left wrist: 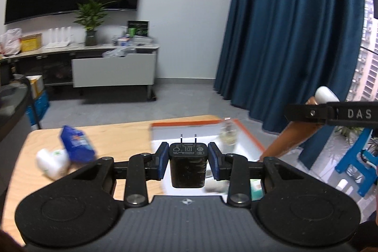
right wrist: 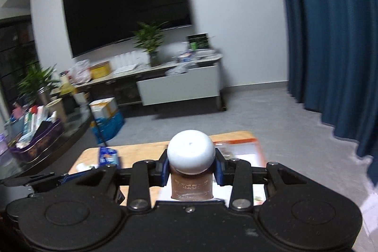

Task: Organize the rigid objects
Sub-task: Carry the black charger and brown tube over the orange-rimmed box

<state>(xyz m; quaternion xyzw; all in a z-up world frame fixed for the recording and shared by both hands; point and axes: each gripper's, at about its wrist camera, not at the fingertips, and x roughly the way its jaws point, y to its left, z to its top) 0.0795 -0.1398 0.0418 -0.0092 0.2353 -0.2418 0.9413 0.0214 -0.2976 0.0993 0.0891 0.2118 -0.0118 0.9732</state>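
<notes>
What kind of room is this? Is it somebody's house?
Probably a living room in a flat, though it might be an office lounge. A big dark television hangs on the wall above a long low cabinet with a potted plant, and blue curtains cover a tall window.

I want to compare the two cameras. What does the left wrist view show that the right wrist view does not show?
Only left wrist view: the left gripper shut on a black plug adapter, and a glass bottle in the orange-rimmed tray.
Only right wrist view: the right gripper shut on a brown bottle with a white cap.
Both: the wooden table, blue packet, television and blue curtain.
</notes>
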